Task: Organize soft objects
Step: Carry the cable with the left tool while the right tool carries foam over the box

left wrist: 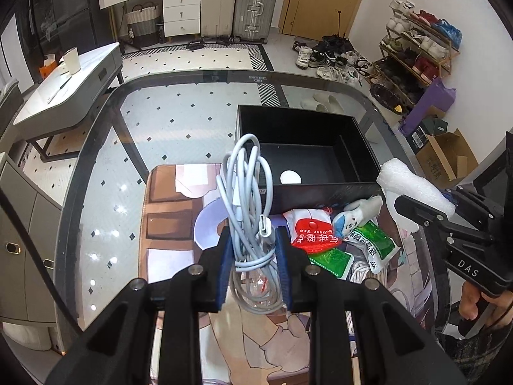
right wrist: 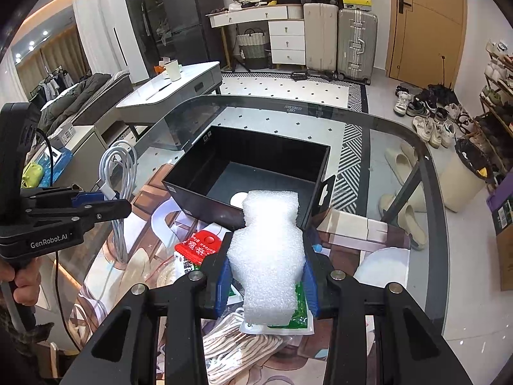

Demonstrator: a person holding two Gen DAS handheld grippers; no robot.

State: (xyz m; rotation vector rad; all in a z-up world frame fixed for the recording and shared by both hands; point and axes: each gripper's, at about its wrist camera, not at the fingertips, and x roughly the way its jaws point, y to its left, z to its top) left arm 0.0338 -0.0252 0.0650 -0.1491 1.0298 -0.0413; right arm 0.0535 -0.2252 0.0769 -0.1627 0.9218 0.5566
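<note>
My left gripper [left wrist: 254, 258] is shut on a coiled white charging cable [left wrist: 248, 192] and holds it clear above the printed mat, near the black box's left front corner. From the right wrist view the same cable [right wrist: 118, 173] hangs from the left gripper [right wrist: 110, 200] at the left. My right gripper [right wrist: 266, 280] is shut on a white foam block [right wrist: 269, 250], which it holds above the packets; the left wrist view has that foam block [left wrist: 413, 186] at the right. The open black box [left wrist: 304, 150] [right wrist: 253, 173] has only a white round sticker on its floor.
On the printed mat [left wrist: 179, 221] lie a red and white packet [left wrist: 312, 231] [right wrist: 200, 247], green packets [left wrist: 372, 240], a small grey plush toy [left wrist: 356, 215] and a beige rope bundle [right wrist: 237, 346]. The glass table's rim [left wrist: 192, 75] curves behind the box. A hand [left wrist: 481, 301] holds the right gripper.
</note>
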